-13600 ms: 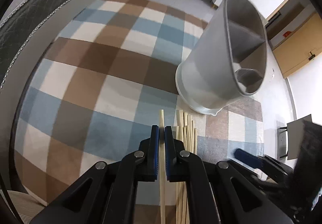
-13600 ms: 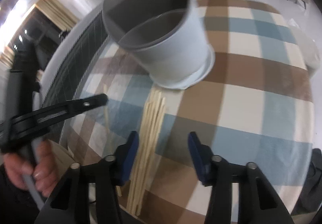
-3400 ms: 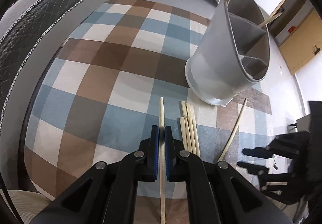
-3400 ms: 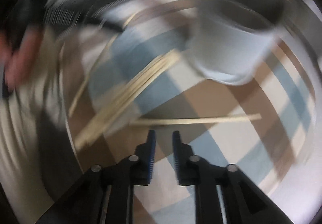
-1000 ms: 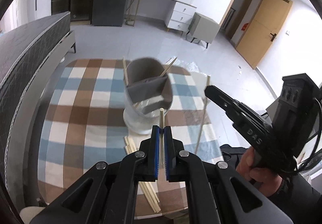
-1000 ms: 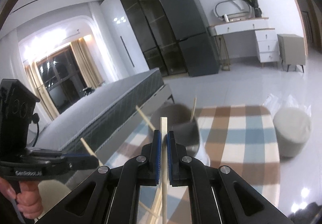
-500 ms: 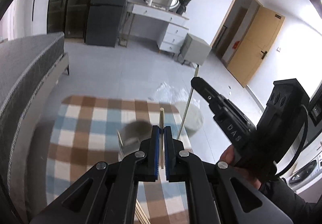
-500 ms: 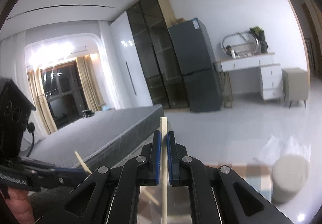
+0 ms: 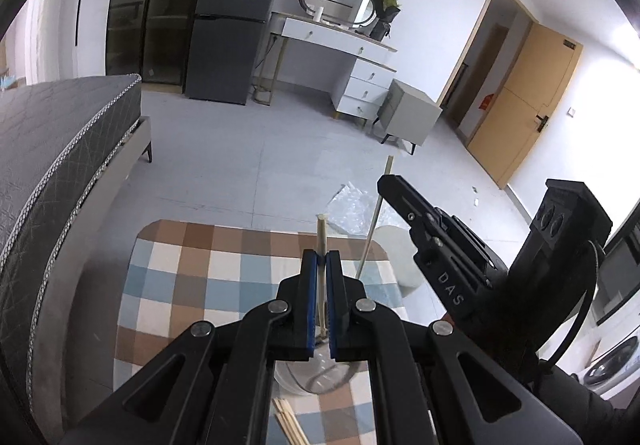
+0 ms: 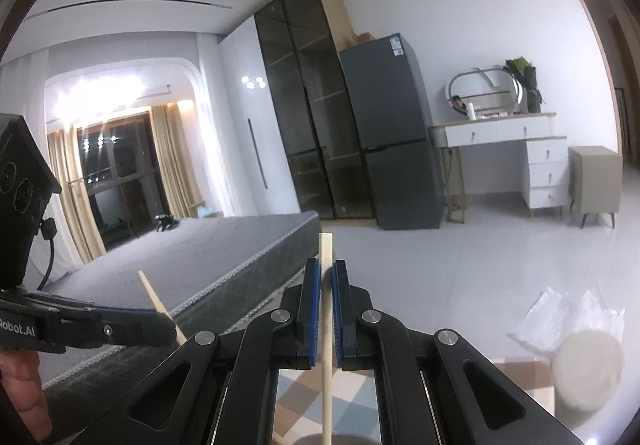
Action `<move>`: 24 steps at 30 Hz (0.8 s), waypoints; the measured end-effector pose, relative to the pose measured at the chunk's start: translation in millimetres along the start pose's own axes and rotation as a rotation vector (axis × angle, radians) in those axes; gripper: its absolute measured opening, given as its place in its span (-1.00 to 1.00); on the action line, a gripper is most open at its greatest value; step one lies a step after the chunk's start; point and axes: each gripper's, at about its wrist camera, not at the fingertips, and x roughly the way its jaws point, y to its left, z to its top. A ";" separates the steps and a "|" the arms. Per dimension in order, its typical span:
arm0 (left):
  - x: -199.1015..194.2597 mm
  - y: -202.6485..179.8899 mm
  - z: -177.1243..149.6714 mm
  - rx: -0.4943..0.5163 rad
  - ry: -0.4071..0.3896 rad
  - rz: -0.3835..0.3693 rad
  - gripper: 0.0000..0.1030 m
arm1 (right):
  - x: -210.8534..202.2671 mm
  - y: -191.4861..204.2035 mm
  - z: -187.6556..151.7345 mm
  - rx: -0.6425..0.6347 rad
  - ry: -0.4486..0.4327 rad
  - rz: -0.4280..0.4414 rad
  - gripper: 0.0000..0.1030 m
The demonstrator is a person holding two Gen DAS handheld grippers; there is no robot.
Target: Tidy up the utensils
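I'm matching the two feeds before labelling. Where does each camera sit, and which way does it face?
Left wrist: on the left gripper, angled down over the checked rug toward the door; jaws shut on a chopstick; the right gripper shows at right.
Right wrist: on the right gripper, nearly level toward bed and fridge; jaws shut on its own chopstick; a hand at left.
Shared: fridge, vanity, bed, rug.

You have two grippers (image 9: 321,265) (image 10: 327,277), each clamping one chopstick (image 9: 321,241) (image 10: 326,245). One holder (image 9: 316,375) stands on one rug (image 9: 180,285).
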 end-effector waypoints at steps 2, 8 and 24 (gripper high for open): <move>7.2 4.0 -0.1 -0.012 0.006 -0.013 -1.00 | 8.4 -1.4 -4.4 -0.005 0.015 0.003 -0.90; 22.5 8.1 -5.9 -0.001 0.006 0.018 -1.00 | 22.6 -7.7 -19.4 -0.021 0.034 0.004 -0.90; 40.9 7.9 -28.6 0.009 0.093 0.032 -1.00 | 23.9 -8.0 -34.9 -0.095 0.097 0.029 -0.90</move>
